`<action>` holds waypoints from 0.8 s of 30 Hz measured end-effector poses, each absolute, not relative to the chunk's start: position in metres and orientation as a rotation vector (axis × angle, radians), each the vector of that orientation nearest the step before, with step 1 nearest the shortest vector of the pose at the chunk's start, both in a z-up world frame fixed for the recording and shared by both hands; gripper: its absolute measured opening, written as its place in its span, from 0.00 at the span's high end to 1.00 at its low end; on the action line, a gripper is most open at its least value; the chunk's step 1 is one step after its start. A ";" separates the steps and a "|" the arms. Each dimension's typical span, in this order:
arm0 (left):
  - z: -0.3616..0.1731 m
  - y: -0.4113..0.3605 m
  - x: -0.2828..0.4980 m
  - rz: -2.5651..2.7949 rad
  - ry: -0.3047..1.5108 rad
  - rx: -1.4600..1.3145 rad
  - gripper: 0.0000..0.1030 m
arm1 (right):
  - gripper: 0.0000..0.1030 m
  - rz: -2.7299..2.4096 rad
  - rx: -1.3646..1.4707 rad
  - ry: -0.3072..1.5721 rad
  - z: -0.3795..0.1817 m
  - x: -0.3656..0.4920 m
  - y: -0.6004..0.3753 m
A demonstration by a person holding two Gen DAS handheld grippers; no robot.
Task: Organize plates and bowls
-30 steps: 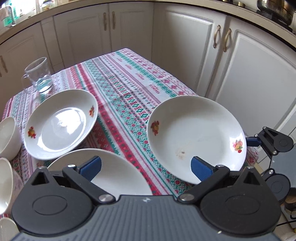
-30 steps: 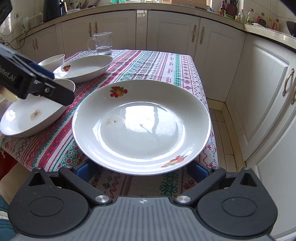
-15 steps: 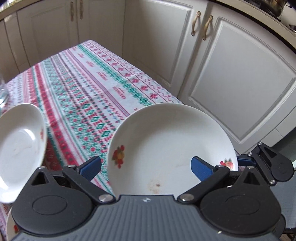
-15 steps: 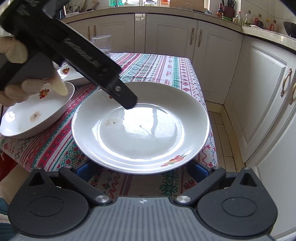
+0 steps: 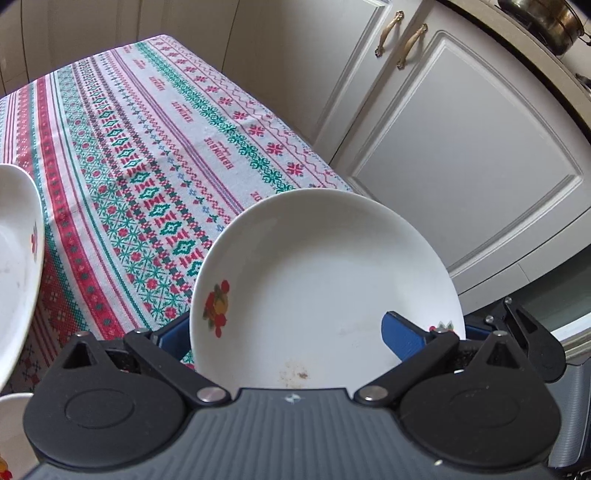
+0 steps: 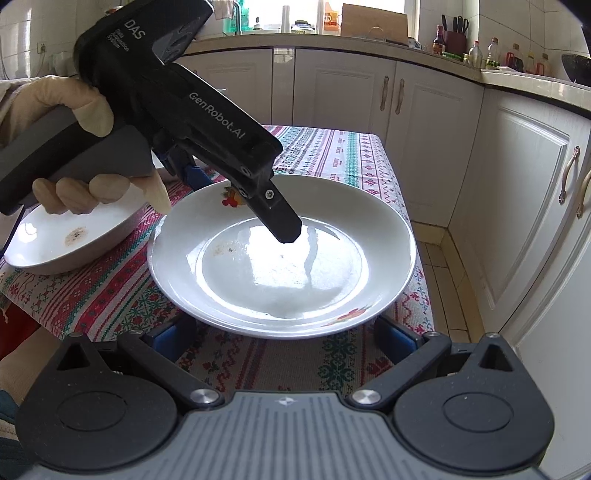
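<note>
Left gripper (image 5: 291,334) wide open, straddling plate (image 5: 325,288) rim, nothing pinched yet (probably lining up to stack). Right gripper (image 6: 284,339) open too, waiting under near rim.

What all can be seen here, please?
Plate: one, white with flowers, table's near right corner.
Dish: one, white, stained, left of plate.
Tablecloth: one, red-green patterned, covering table.
Cabinets: several, cream, behind and right.
Bottles: several, mixed, on counter.
Pot: one, brassy, on counter.
Left claw: one, black, open over plate.
Right claw: one, black, open at plate's near rim.
Hand: one, beige glove, holding left claw.
</note>
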State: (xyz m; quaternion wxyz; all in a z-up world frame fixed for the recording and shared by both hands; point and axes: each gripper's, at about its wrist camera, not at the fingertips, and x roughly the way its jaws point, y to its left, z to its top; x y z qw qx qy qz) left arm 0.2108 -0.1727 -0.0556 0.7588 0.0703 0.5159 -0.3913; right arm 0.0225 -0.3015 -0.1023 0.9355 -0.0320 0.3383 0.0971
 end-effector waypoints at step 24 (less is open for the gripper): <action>-0.056 -0.176 0.233 -0.997 1.180 0.244 0.02 | 0.00 0.324 -0.108 0.689 -0.100 0.028 -0.323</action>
